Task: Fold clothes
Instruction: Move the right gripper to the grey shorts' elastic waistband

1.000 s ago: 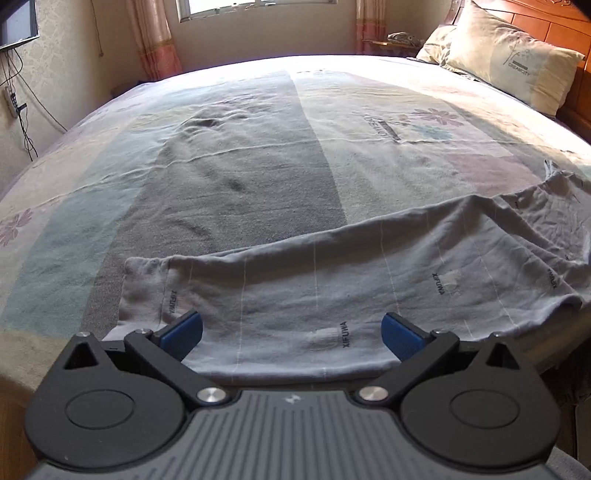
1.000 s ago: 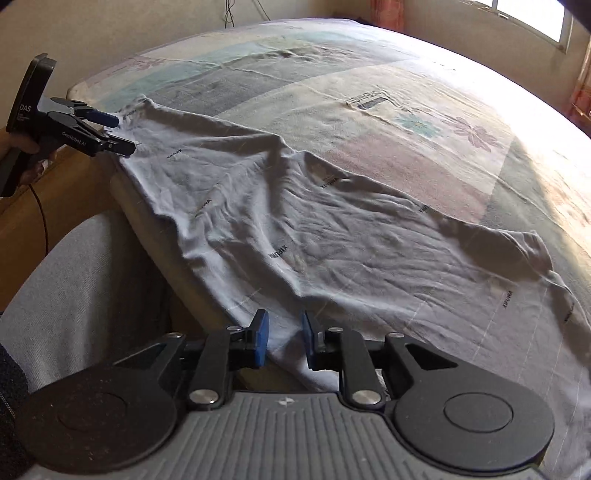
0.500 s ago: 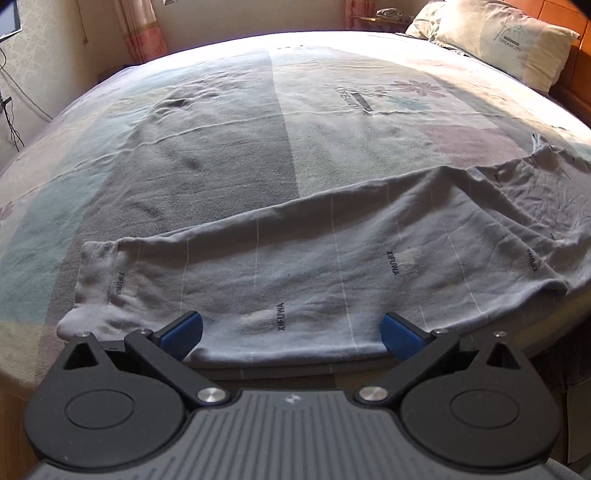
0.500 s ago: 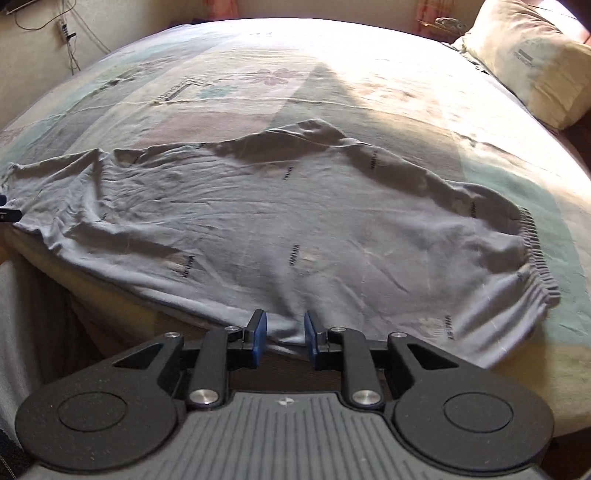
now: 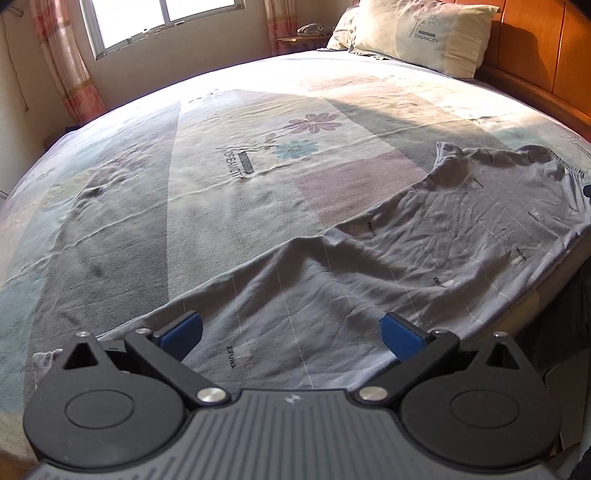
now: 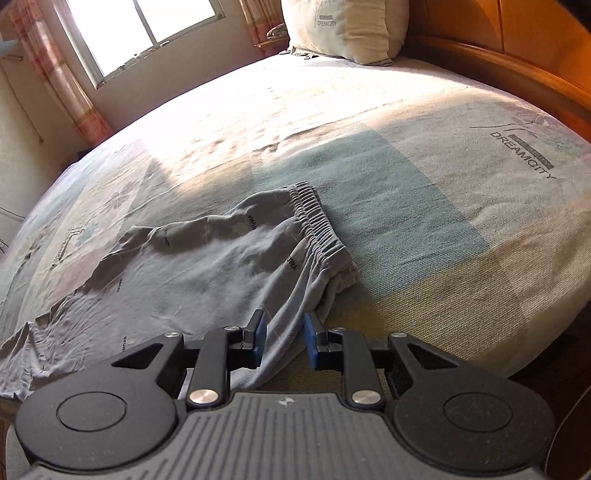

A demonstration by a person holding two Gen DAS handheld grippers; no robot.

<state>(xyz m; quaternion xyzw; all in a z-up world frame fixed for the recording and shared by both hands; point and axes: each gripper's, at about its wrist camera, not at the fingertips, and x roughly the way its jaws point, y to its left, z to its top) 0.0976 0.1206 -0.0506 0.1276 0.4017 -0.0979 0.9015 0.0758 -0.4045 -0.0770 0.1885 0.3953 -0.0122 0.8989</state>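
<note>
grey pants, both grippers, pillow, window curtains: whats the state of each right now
grey pants: spread lengthwise along the near bed edge, wrinkled, unfolded
elastic waistband: bunched, lying on the bedsheet
left gripper: open wide, over the leg end of the pants, gripping nothing
right gripper: partly open, cloth near the waist between its fingers, not clamped
pillow: propped against the headboard
curtains: drawn aside, window uncovered

Sunlit bed (image 5: 258, 155), curtained window (image 5: 162, 18)
</note>
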